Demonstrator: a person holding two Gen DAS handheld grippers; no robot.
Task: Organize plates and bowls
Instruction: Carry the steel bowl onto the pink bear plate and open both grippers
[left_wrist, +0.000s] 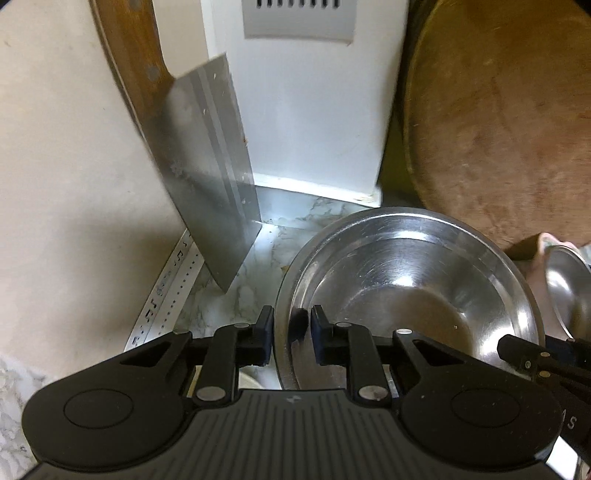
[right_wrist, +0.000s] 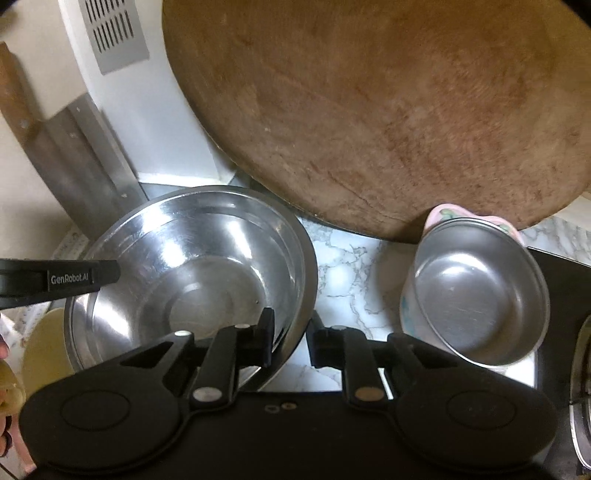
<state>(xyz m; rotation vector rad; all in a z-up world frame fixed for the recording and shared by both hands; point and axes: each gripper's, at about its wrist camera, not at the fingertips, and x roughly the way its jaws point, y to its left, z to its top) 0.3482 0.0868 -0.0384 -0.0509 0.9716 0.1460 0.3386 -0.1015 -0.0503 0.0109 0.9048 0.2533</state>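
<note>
A large steel bowl (left_wrist: 410, 295) is seen on the marble counter (left_wrist: 243, 280), its near rim straddled by the left gripper (left_wrist: 291, 328): one finger outside the wall, one inside, a small gap on each side. The jaws are held apart around the rim; whether metal is pinched cannot be told.

In the right wrist view the same large steel bowl (right_wrist: 192, 273) sits at 10 o'clock. Its right rim is straddled by the right gripper (right_wrist: 291, 332), jaws likewise apart, contact not clear. The left gripper's arm is seen at 9 o'clock, marked "GenRobot.AI" in white.

A small steel bowl (right_wrist: 476, 288) with a pink patterned outside rests on the counter at 3 o'clock, well apart from the large one, just below the round wooden chopping board (right_wrist: 388, 110) that leans at 12 o'clock.

A cleaver (left_wrist: 207, 166) with a wooden handle is propped at 11 o'clock in the left view, its tip on the counter beside a white box (left_wrist: 314, 110) with a grey vent panel (left_wrist: 299, 18). A metal ruler (left_wrist: 166, 295) is noted along the wall edge; its markings are not readable.
</note>
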